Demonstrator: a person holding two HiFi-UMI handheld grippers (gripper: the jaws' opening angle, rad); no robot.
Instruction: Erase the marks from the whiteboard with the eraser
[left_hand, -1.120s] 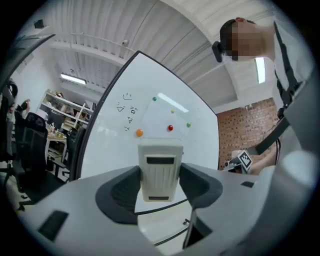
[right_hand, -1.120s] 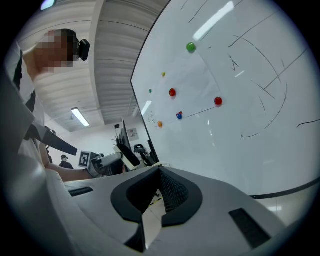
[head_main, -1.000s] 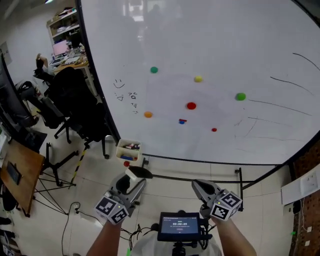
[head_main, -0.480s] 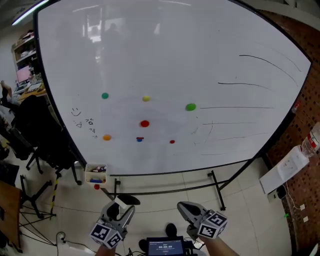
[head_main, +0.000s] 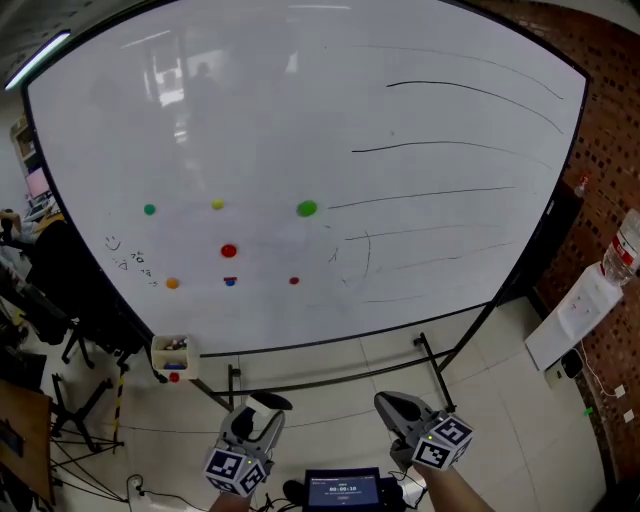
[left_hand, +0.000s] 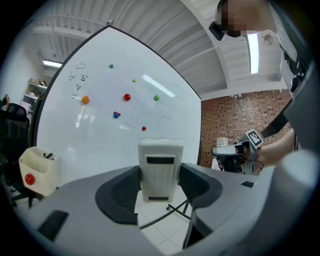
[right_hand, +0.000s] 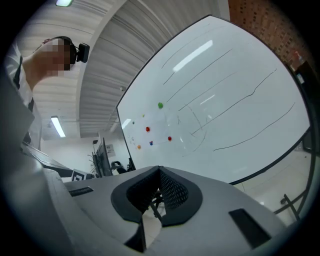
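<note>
A big whiteboard (head_main: 300, 110) stands ahead, well beyond both grippers. Long black pen lines (head_main: 450, 148) and a curved scribble (head_main: 362, 255) cover its right half. Small doodles (head_main: 128, 258) sit at its left edge. Coloured magnets dot the middle, among them a green one (head_main: 307, 208) and a red one (head_main: 229, 251). My left gripper (head_main: 262, 414) hangs low, shut on a white eraser (left_hand: 160, 170) that stands upright between its jaws. My right gripper (head_main: 394, 406) is beside it, shut with nothing in it; its jaws meet in the right gripper view (right_hand: 159, 194).
A cream marker box (head_main: 173, 352) hangs at the board's lower left corner. The board's black stand legs (head_main: 432, 365) spread over the tiled floor. Office chairs (head_main: 45, 300) are at the left, a brick wall (head_main: 612, 130) and white sheets (head_main: 582, 322) at the right. A small screen (head_main: 343, 490) sits below.
The view has swung right and up: the board's pen lines now sit near the centre and the chairs have slid off left. Both grippers stay low, the eraser still held.
</note>
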